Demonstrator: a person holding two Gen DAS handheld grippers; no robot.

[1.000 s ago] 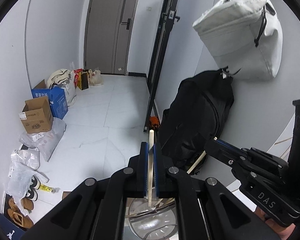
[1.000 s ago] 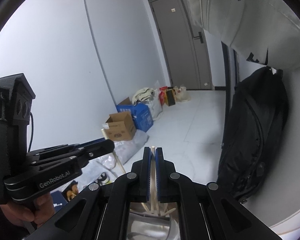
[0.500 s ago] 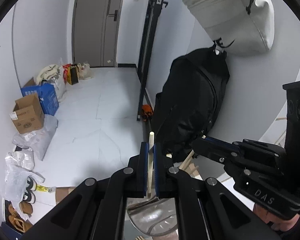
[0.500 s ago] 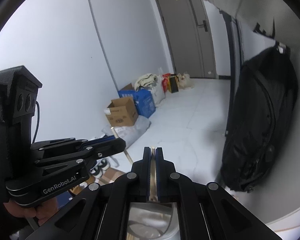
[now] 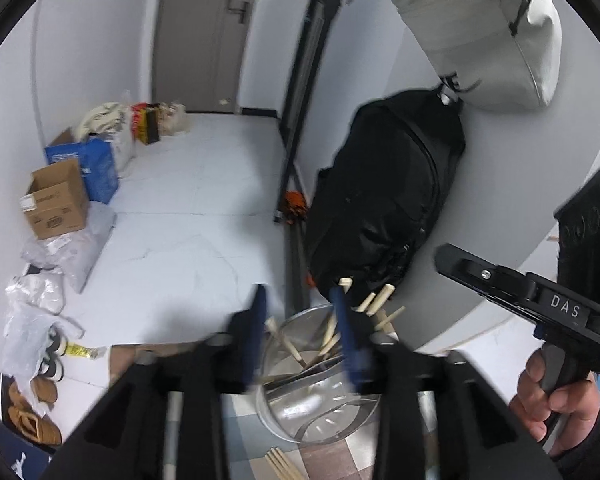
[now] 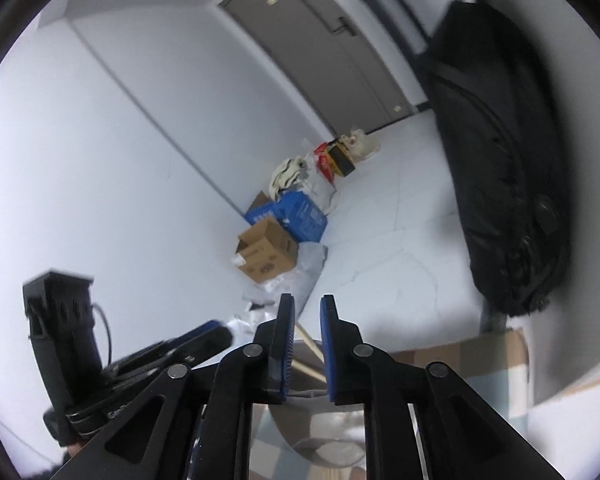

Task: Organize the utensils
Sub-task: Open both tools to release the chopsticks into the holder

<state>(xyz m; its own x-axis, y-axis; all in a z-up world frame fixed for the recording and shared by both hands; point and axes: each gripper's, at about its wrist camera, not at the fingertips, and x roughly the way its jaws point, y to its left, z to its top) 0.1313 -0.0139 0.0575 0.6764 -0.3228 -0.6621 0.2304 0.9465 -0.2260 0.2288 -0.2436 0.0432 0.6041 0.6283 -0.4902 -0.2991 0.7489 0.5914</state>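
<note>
Left wrist view shows the left tool (image 5: pixel 300 332) opening, nothing pinched, over the metal holder (image 5: pixel 320 380) of chopsticks (image 5: pixel 374 302); release looks done, so next fetch another utensil.

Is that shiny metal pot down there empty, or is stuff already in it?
Not empty. The metal pot holds several wooden chopsticks leaning against its rim, ends poking out above it.

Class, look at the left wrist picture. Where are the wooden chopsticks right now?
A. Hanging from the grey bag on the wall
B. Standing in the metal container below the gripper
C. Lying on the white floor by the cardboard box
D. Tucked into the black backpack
B: the chopsticks stand bunched in the metal container, their tips leaning out over its rim.
</note>
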